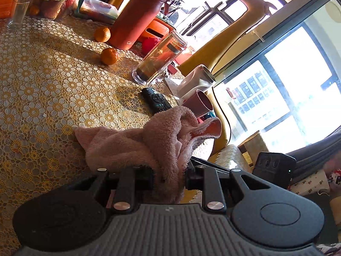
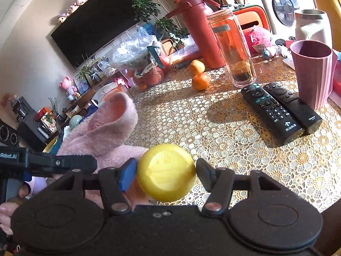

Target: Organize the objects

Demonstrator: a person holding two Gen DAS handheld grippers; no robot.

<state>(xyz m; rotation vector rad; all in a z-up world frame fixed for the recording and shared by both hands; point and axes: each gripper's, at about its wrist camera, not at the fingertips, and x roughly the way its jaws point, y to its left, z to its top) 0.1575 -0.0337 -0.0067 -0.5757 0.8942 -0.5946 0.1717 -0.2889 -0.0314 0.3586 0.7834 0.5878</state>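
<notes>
both grippers are loaded: the left gripper (image 1: 169, 176) pinches a pink towel (image 1: 136, 147), and the right gripper (image 2: 166, 171) squeezes a yellow ball (image 2: 166, 171), which is smooth and could pop free toward the remotes (image 2: 281, 112).

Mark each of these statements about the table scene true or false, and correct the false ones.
1. The right gripper is shut on a yellow ball. True.
2. The left gripper holds a mandarin. False: it is shut on the pink fluffy towel; both mandarins lie on the table.
3. Two black remote controls lie side by side beside the pink cup. True.
4. The pink cup lies on its side. False: it stands upright on the lace tablecloth.
5. The clear glass bottle stands in front of the red thermos jug. True.
</notes>
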